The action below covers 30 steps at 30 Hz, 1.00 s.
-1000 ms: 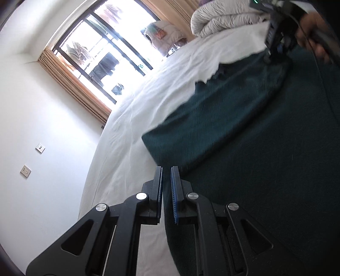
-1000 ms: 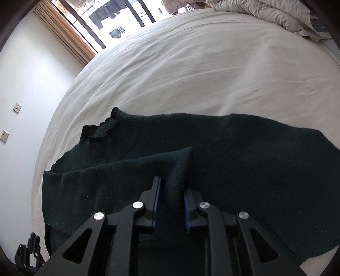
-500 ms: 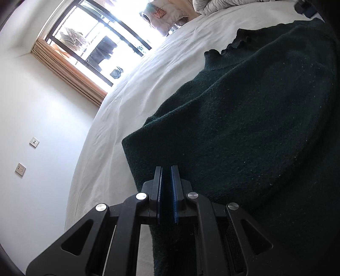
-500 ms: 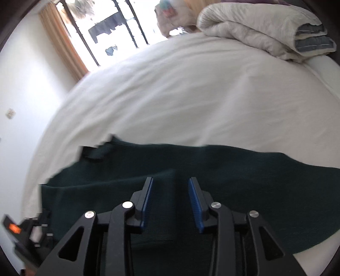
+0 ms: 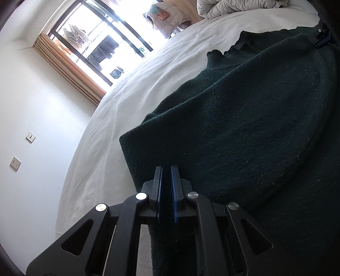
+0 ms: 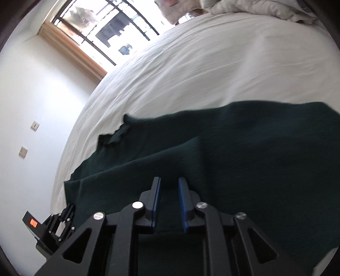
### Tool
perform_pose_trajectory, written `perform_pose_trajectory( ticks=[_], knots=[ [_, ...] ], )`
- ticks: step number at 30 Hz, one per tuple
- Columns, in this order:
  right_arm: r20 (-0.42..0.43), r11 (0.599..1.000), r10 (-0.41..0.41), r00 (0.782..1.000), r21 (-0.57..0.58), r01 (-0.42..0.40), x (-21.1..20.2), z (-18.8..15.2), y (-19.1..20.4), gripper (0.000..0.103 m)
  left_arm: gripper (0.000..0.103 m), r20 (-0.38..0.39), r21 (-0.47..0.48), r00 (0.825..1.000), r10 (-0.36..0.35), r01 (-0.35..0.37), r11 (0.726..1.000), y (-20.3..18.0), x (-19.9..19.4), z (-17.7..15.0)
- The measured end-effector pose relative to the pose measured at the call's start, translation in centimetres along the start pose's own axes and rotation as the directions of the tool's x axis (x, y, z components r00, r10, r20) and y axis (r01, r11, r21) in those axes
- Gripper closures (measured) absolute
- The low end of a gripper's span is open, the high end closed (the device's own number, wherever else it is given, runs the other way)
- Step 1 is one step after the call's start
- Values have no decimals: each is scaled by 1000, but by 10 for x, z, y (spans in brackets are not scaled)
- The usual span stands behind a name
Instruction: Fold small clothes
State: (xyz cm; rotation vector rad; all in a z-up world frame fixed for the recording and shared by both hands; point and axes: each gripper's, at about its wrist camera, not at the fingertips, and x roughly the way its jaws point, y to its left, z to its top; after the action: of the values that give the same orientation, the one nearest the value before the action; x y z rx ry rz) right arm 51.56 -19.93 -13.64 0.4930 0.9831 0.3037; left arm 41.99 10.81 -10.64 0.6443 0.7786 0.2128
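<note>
A dark green knit sweater lies spread on the white bed, its frilled collar toward the far side. My left gripper is shut on the sweater's near left edge, with fabric pinched between its blue pads. In the right wrist view the same sweater lies across the bed with the collar at the left. My right gripper hovers over its middle. Its jaws are closing to a narrow gap, with cloth seen under them and no pinch visible. The left gripper shows at the lower left.
A rumpled duvet is piled at the far end of the bed. A large window with curtains is at the back left. The white wall with sockets runs close along the bed's left side. Bare sheet lies beyond the sweater.
The right gripper let go of the folded sleeve, opened wide, then narrowed again while swinging left. The left gripper sank to the sweater's left edge, then stayed still.
</note>
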Motion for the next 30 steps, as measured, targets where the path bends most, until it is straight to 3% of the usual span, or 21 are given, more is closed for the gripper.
perform_pose_trajectory(
  ticks=[2,4,6,8,12,14,16,17,19,21,23,27,30],
  knots=[
    [26,998,-51,998,48,50,-9,2,-18,103,95,0,-1,1000,-1,1,1000,0,1,0],
    [55,991,-105,993,94,99,-20,2,-29,99,95,1,-1,1000,2,-2,1000,-1,1,0],
    [74,994,-86,994,70,81,-28,-1,-20,74,95,2,-1,1000,4,-4,1000,-1,1,1],
    [100,999,-38,994,24,36,-34,-7,-3,59,95,2,1,1000,7,-7,1000,-2,1,1],
    [77,992,122,989,-34,-120,-28,-19,27,48,95,1,10,1000,20,-20,1000,-4,2,1],
    [14,989,140,990,-48,-139,-12,-24,32,42,95,2,9,1000,19,-20,1000,-4,2,1],
    [-17,992,117,993,-50,-118,-3,-29,23,52,95,1,10,1000,20,-20,1000,-4,2,1],
    [-10,990,139,990,-26,-139,-6,-29,13,60,95,2,10,1000,21,-21,1000,-4,2,1],
    [22,985,160,987,68,-161,-21,-25,-13,61,95,1,10,1000,20,-20,1000,-4,2,1],
    [97,990,57,994,123,-69,-54,-21,-42,46,95,2,10,1000,20,-20,1000,-4,2,1],
    [189,980,41,981,186,-77,-94,-22,-77,42,95,2,12,1000,23,-23,1000,-5,2,1],
    [322,929,-29,946,359,-94,-170,-37,-158,42,95,4,19,999,35,-35,999,-6,2,0],
    [385,855,-103,917,505,-116,-215,-61,-220,40,95,5,17,999,33,-33,999,-5,3,-1]
  ],
)
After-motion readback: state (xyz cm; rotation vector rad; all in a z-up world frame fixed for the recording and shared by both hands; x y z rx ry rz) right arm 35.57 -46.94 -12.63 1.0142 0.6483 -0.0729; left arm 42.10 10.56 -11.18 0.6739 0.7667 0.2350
